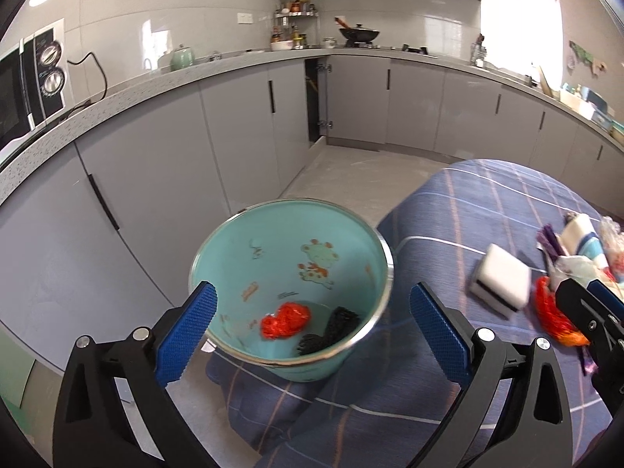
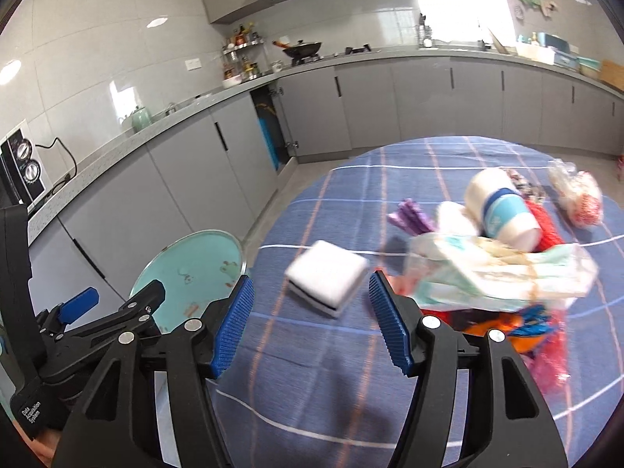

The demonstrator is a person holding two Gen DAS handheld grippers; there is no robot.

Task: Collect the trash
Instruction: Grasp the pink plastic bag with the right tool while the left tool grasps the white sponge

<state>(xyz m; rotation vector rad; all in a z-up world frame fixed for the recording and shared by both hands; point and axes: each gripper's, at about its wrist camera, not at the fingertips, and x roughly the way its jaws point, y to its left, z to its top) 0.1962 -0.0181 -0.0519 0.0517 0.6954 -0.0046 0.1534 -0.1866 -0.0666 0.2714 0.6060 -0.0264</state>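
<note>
A teal trash bin (image 1: 296, 269) stands at the edge of the blue plaid table; a red net piece (image 1: 284, 319) and a black piece (image 1: 331, 331) lie inside. My left gripper (image 1: 312, 335) is open, its fingers either side of the bin, empty. My right gripper (image 2: 310, 323) is open and empty above the cloth, just short of a white sponge (image 2: 327, 277) with a dark stripe; the sponge also shows in the left wrist view (image 1: 501, 280). A trash pile lies right of it: a paper cup (image 2: 499, 206), crumpled plastic wrappers (image 2: 499, 273), purple scraps (image 2: 409, 214), red netting (image 2: 546, 230).
The blue plaid tablecloth (image 2: 351, 351) covers the table. Grey kitchen cabinets (image 1: 234, 124) and a counter run around the room, with a microwave (image 1: 27, 85) at left and a wok (image 1: 358, 33) on the stove. One cabinet door (image 1: 316, 97) stands open.
</note>
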